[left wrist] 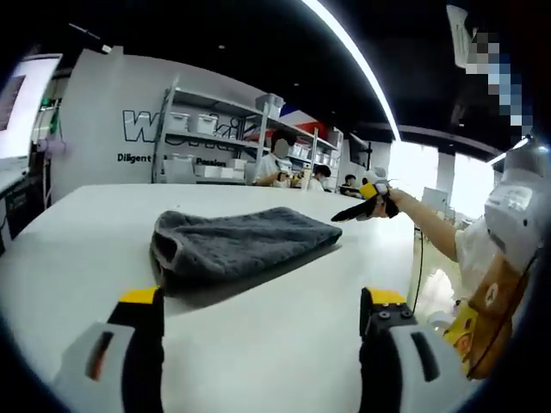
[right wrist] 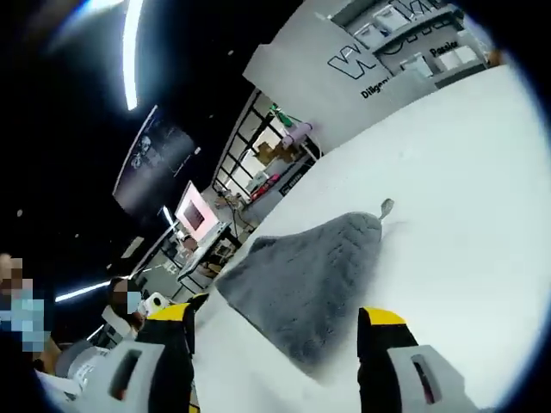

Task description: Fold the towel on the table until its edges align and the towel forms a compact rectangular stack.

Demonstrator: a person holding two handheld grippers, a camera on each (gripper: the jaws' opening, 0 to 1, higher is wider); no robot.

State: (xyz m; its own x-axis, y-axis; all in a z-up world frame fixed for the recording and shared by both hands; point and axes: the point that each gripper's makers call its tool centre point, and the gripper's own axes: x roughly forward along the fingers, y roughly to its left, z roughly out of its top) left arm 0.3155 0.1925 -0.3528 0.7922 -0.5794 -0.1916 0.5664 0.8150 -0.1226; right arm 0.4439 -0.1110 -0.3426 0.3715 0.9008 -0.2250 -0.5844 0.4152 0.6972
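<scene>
Lying folded: towel on table | both claws agape, empty | underside hidden

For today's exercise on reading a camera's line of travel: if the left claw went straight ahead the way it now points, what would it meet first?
Most likely the folded grey towel, lying on the white table ahead of the open left claw. Bare table lies between them; depth is hard to judge, so the claw might skim the tabletop first.

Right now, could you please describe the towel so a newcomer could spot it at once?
Look at the big white table. On it lies the towel, a dark grey, fluffy cloth folded over on itself. It is the one soft dark thing on that pale surface.
</scene>
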